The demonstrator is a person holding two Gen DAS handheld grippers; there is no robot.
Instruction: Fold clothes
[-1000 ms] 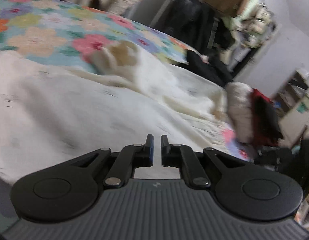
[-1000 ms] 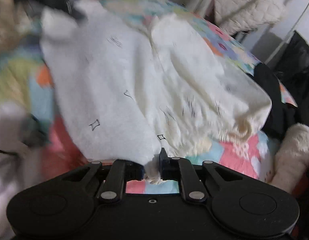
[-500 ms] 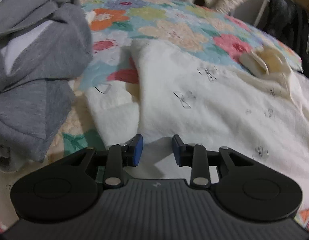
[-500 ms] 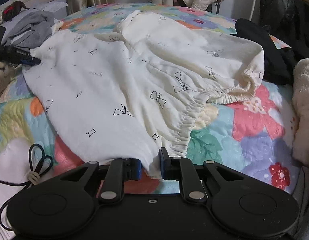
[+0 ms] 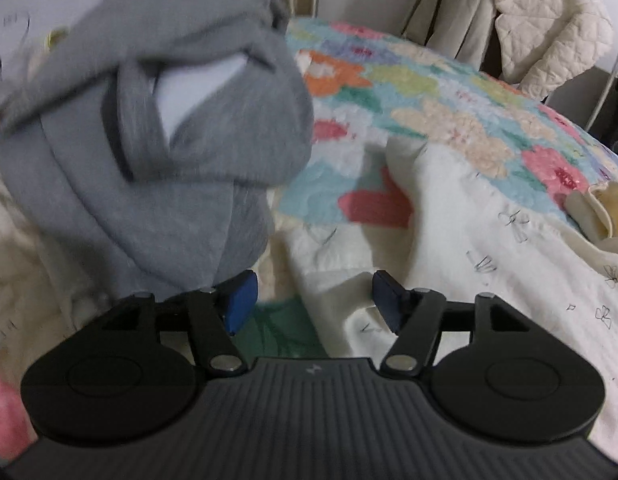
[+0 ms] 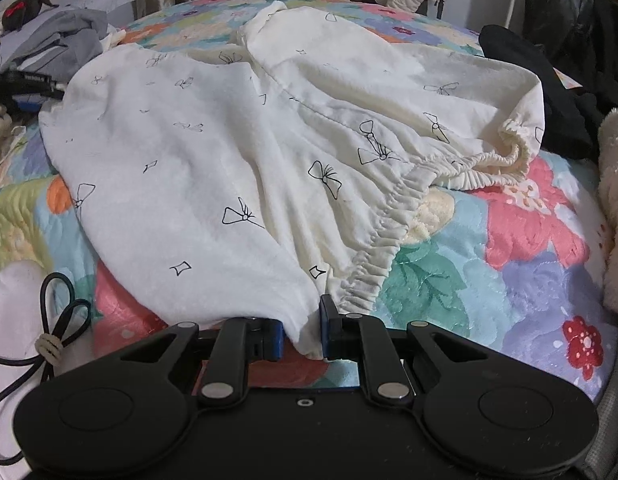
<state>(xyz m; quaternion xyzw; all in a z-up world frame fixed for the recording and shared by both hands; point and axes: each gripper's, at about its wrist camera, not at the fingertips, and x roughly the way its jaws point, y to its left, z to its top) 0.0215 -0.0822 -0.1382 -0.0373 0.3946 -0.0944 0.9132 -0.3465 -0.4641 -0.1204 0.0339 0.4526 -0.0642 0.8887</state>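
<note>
Here, at the bottom of the right wrist view, the right gripper (image 6: 301, 334) has its two fingers pinched on the near corner of one cream garment (image 6: 213, 160) printed with small black bows. That garment spreads from the fingers up across the middle of the frame over the floral quilt (image 6: 521, 248) of the bed, with a gathered elastic edge (image 6: 389, 236) curving to the right. At lower left lies one looped black cable (image 6: 57, 320). Farther back, at upper left, sits one heap of grey clothing (image 6: 57, 48); at upper right, dark clothing (image 6: 557, 92) is piled at the bed's edge.

In the left wrist view, the left gripper (image 5: 313, 300) sits at the bottom with its two blue-padded fingers spread wide and holding nothing, over the garment's edge and a patch of quilt. Just beyond the left finger, the grey clothing fills the upper left, blurred. One pale quilted jacket (image 5: 549, 20) hangs at upper right.
</note>
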